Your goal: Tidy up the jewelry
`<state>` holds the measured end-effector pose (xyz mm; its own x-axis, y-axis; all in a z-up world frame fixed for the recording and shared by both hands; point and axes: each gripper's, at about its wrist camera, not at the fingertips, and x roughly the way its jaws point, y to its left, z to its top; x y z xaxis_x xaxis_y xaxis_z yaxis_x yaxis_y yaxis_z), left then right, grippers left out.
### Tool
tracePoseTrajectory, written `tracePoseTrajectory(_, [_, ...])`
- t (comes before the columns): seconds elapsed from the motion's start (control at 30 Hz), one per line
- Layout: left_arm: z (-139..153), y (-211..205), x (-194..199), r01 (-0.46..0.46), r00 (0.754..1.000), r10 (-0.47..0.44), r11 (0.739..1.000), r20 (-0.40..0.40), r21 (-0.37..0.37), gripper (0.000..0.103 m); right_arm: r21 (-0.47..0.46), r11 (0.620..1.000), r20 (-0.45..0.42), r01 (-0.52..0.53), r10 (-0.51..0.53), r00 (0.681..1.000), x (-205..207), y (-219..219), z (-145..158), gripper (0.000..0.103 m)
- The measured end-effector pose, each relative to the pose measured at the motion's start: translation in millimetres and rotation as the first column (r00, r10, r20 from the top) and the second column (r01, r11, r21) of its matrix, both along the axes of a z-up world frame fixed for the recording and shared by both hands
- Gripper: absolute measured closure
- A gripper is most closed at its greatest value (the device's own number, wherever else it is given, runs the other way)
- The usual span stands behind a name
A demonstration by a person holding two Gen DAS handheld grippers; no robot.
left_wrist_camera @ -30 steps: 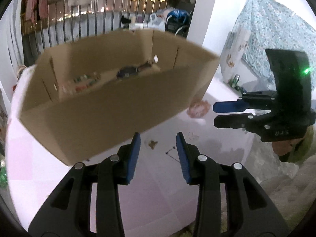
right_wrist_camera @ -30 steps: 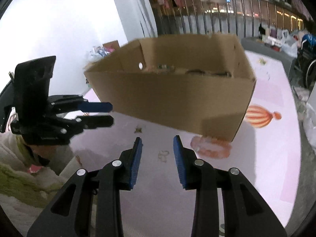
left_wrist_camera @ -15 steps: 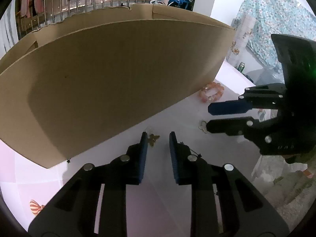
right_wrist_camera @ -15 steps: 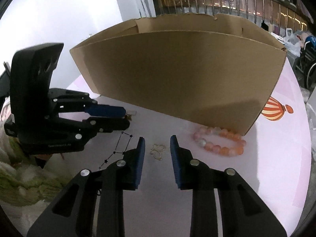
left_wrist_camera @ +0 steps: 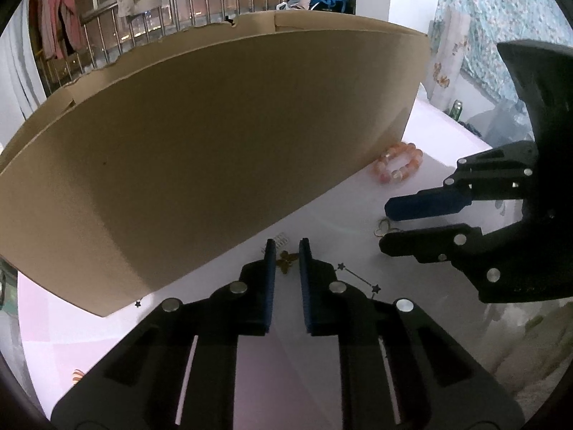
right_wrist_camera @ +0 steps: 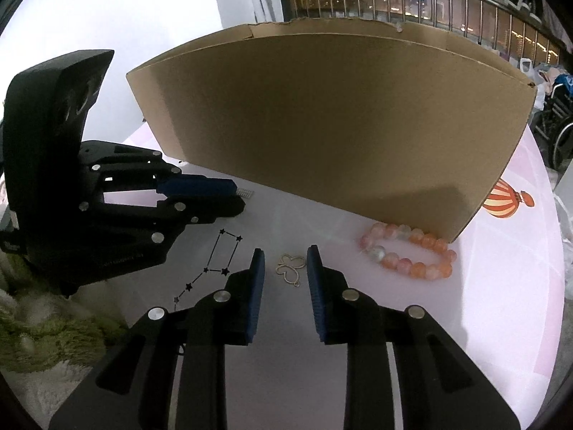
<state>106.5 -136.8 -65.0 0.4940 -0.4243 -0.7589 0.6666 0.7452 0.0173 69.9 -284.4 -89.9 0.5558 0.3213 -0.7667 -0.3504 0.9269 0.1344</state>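
A tall cardboard box (left_wrist_camera: 215, 150) stands on the white table and also fills the right wrist view (right_wrist_camera: 340, 125). My left gripper (left_wrist_camera: 285, 251) is open with a narrow gap, its tips either side of a small gold butterfly charm (left_wrist_camera: 286, 261) on the table. My right gripper (right_wrist_camera: 284, 263) is open around a gold wire butterfly pendant (right_wrist_camera: 290, 268); that pendant also shows by the right gripper in the left wrist view (left_wrist_camera: 384, 227). A pink and orange bead bracelet (right_wrist_camera: 408, 256) lies at the box's corner, seen too in the left wrist view (left_wrist_camera: 398, 163). The inside of the box is hidden.
A small clear bag with a coiled piece (left_wrist_camera: 278, 240) lies near the box base. The tablecloth (right_wrist_camera: 394, 322) has a printed star constellation (right_wrist_camera: 215, 265) and a hot-air balloon (right_wrist_camera: 505, 200). A green fuzzy cloth (right_wrist_camera: 32, 326) lies at the table's near left.
Both grippers have come down close to the table. The left jaws have narrowed around the gold charm. The box looms larger and its inside is out of sight.
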Motion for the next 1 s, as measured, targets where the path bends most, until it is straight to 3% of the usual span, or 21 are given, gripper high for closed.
tracePoseTrajectory(0.5, [1.2, 4.4, -2.9, 0.006, 1.0, -0.006, 1.0, 0.008, 0.01, 0.097, 0.014, 1.0, 0.008, 0.011, -0.011, 1.0, -4.2, -6.8, 2.8, 0.079])
tracePoseTrajectory(1.0, [2.1, 19.0, -3.5, -0.039, 0.999, 0.039, 0.999, -0.005, 0.002, 0.097, -0.009, 0.999, -0.022, -0.045, 0.044, 0.999, -5.4, -5.5, 2.2, 0.078])
